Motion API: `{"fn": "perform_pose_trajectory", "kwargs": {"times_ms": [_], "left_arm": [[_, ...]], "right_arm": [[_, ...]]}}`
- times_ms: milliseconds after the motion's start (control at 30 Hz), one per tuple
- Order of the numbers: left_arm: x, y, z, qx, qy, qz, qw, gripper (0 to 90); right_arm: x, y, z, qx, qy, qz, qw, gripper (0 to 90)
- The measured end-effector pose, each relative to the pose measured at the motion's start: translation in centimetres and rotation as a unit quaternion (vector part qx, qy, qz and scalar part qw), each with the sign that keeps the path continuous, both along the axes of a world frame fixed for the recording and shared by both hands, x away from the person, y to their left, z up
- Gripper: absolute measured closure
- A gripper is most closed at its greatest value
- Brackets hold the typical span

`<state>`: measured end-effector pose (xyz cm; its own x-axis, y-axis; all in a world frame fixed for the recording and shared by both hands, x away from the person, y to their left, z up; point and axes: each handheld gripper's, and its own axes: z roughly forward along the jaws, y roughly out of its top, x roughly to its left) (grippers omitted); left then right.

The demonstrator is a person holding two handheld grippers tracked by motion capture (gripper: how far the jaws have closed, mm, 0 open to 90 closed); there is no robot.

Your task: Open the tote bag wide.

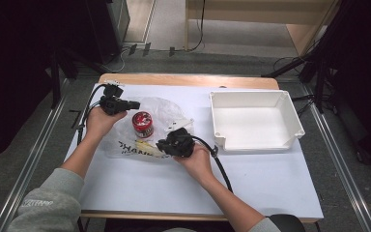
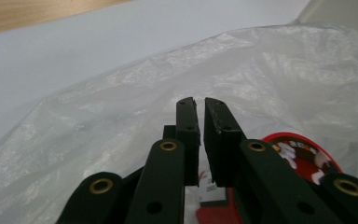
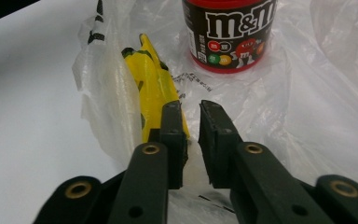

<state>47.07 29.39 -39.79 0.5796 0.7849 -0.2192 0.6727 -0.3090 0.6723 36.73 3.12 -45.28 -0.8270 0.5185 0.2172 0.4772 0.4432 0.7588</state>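
A clear plastic bag [image 1: 125, 140] lies crumpled on the white table cover, left of centre. On it stands a red M&M's tub [image 1: 143, 124] with a red lid. My left gripper [image 1: 134, 104] hovers over the bag's far left part, just left of the tub. In the left gripper view its jaws [image 2: 200, 105] stand a narrow slit apart with nothing between them, the bag [image 2: 121, 116] below and the tub's lid [image 2: 307, 154] at lower right. My right gripper [image 1: 160, 145] is at the bag's near right edge. Its jaws [image 3: 191, 109] are slightly apart over the bag [image 3: 298, 93], next to yellow print [image 3: 156, 84], with the tub [image 3: 230, 32] ahead.
An empty white plastic bin [image 1: 251, 93] sits on the right half of the table. The white cover [image 1: 174, 188] is bare toward the near edge. A wooden strip [image 1: 188, 79] runs along the table's far edge.
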Motion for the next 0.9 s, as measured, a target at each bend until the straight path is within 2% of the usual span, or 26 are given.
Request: {"fn": "perform_pose_trajectory", "kwargs": {"times_ms": [300, 367, 433, 567, 667, 733, 800, 833, 900], "left_arm": [[-1.5, 0.1, 1.7, -0.016, -0.003, -0.018, 0.9997, 76.0], [-2.1, 0.1, 1.9, -0.022, -0.015, -0.018, 0.9995, 74.2], [-2.6, 0.0, 2.0, -0.021, -0.018, -0.022, 0.9994, 72.0], [-3.5, 0.0, 2.0, -0.017, -0.013, -0.027, 0.9994, 63.7], [-4.2, 0.2, 2.1, -0.017, -0.014, -0.028, 0.9994, 61.2], [-4.6, 0.4, 2.2, -0.025, -0.015, -0.029, 0.9992, 59.3], [-5.0, 0.6, 2.2, -0.037, -0.007, -0.031, 0.9988, 57.0], [-5.1, 0.7, 2.2, -0.039, -0.001, -0.034, 0.9987, 56.4], [-5.5, 0.8, 2.2, -0.041, -0.004, -0.033, 0.9986, 56.3]], "right_arm": [[0.3, -0.2, 1.4, -0.014, -0.007, 0.018, 0.9997, 63.0], [0.4, -0.4, 1.5, -0.011, -0.001, 0.016, 0.9998, 61.6], [0.4, -0.6, 1.6, -0.009, 0.000, 0.014, 0.9999, 60.3], [0.6, -0.8, 1.8, -0.004, 0.003, 0.011, 0.9999, 57.3], [0.6, -0.9, 1.8, -0.004, 0.005, 0.010, 0.9999, 56.6], [0.6, -0.9, 1.8, -0.004, 0.006, 0.009, 0.9999, 56.0], [0.6, -1.0, 1.9, -0.003, 0.007, 0.009, 0.9999, 55.8], [0.6, -1.0, 1.9, -0.003, 0.007, 0.009, 0.9999, 55.7], [0.7, -1.1, 1.9, -0.003, 0.006, 0.008, 0.9999, 55.4]]}}
